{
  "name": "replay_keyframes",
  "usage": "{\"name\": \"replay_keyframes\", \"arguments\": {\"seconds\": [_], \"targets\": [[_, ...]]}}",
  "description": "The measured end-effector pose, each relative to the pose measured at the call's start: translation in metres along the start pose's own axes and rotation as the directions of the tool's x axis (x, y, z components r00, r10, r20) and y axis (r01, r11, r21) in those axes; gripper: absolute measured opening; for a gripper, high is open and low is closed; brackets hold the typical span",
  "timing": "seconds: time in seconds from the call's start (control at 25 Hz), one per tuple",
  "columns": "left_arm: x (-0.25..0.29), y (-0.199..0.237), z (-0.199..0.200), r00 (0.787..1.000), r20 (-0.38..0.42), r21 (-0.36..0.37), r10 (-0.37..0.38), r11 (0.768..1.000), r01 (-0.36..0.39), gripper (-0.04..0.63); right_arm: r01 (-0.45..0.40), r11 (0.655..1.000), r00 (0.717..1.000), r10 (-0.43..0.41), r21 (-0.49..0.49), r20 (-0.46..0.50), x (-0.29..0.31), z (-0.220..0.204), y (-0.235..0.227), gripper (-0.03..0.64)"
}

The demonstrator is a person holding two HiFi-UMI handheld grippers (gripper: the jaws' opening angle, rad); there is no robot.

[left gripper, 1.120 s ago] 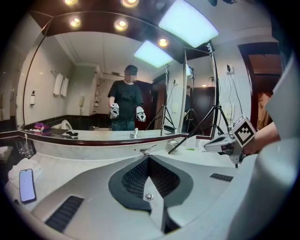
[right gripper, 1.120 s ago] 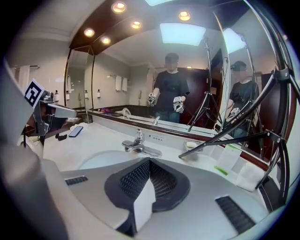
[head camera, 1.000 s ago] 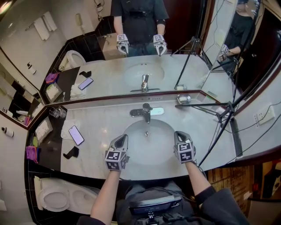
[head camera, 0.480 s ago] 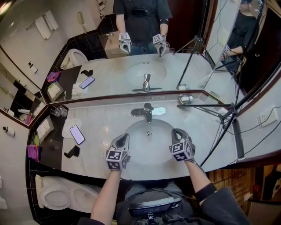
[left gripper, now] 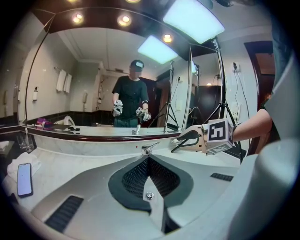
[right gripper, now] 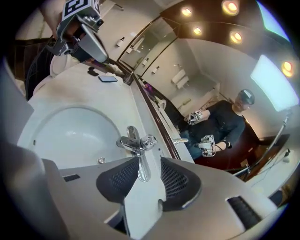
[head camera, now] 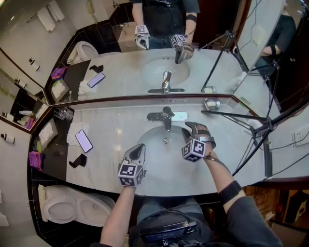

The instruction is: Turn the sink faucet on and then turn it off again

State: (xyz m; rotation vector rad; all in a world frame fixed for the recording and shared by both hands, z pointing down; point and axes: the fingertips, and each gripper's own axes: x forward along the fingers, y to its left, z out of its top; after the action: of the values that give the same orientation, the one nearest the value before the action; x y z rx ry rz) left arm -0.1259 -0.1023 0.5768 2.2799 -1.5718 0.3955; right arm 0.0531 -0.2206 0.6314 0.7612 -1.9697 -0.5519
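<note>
Nearest, at the counter's front edge, the left claw (head camera: 139,146) hangs over the near-left rim of the sink basin (head camera: 161,166). Its own view shows its jaws closed together with nothing between them (left gripper: 148,157). From above, that closure cannot be read.

The right claw (head camera: 187,126) is farther in, over the basin's far-right rim, rolled onto its side and aimed at the faucet (head camera: 166,116). Its jaws have just been opening. In the right claw view the pads stand apart (right gripper: 150,161) and the faucet's chrome lever (right gripper: 142,169) shows in the gap between them, neither pad pressing on it. The left claw view adds a side look at this claw (left gripper: 187,138) – jaws spread, just right of the faucet (left gripper: 149,148).

The faucet stands at the middle of the counter's back edge, behind the basin (right gripper: 70,136). No view shows running water.

Only the head view takes in the whole counter (head camera: 111,130). A phone (head camera: 83,140) lies face up near the left edge, glasses (head camera: 63,114) sit in the far-left corner, and a soap dish (head camera: 211,103) sits right of the faucet on the back edge. A tripod (head camera: 256,129) crosses the right end.

Beyond the back edge the mirror (head camera: 120,67) reflects the person and both claws – the claw views alone catch the ceiling lights (right gripper: 230,6).
</note>
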Motion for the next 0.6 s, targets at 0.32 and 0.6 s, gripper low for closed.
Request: {"name": "replay_keyframes", "arguments": {"seconds": [0.32, 0.6], "targets": [[0.011, 0.011, -0.019, 1.0, -0.024, -0.029, 0.01, 1.0, -0.01, -0.012, -0.028, 0.98, 1.0, 0.029, -0.197, 0.003, 0.056, 0.022, -0.012, 0.233], [0.013, 0.017, -0.03, 0.999, -0.039, -0.048, 0.019, 0.999, -0.021, -0.012, -0.084, 0.923, 0.996, 0.086, -0.376, -0.011, 0.09, 0.038, -0.003, 0.232]]}}
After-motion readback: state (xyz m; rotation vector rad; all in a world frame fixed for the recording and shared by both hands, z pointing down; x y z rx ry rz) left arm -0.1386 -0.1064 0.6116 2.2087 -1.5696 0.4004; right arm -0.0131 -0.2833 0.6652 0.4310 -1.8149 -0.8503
